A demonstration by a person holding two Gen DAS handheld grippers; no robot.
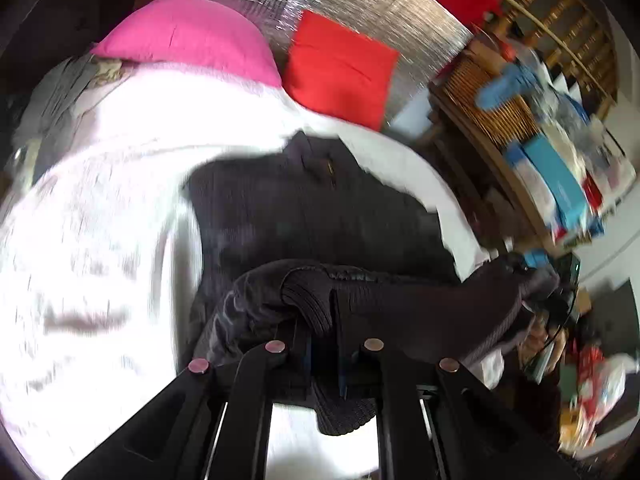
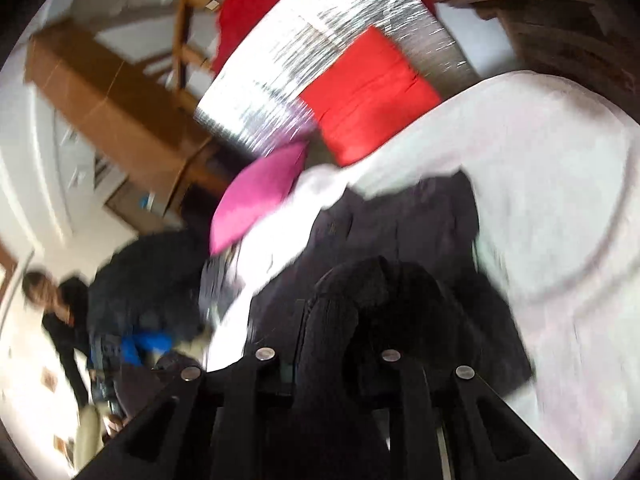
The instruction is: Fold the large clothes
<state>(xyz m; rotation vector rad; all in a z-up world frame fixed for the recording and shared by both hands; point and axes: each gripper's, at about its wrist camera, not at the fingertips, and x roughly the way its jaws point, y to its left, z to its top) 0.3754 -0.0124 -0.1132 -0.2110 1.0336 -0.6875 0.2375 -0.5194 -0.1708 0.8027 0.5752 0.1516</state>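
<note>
Sweater (image 1: 320, 208), dark knit, lies on a white blanket (image 1: 100, 220), near pink (image 1: 188, 36) and red (image 1: 340, 68) pillows. Left gripper (image 1: 324, 336) is clamped on its near edge; right gripper (image 2: 328, 344) likewise pinches a bunched fold.

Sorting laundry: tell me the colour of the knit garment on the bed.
Dark charcoal ribbed knit garment; clearest in the left wrist view.

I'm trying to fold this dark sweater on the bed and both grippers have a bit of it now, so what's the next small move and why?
Probably carry both grippers toward the collar end. The left gripper and right gripper are each shut on a bunched edge of the dark sweater, while the rest lies flat on the white blanket.
</note>
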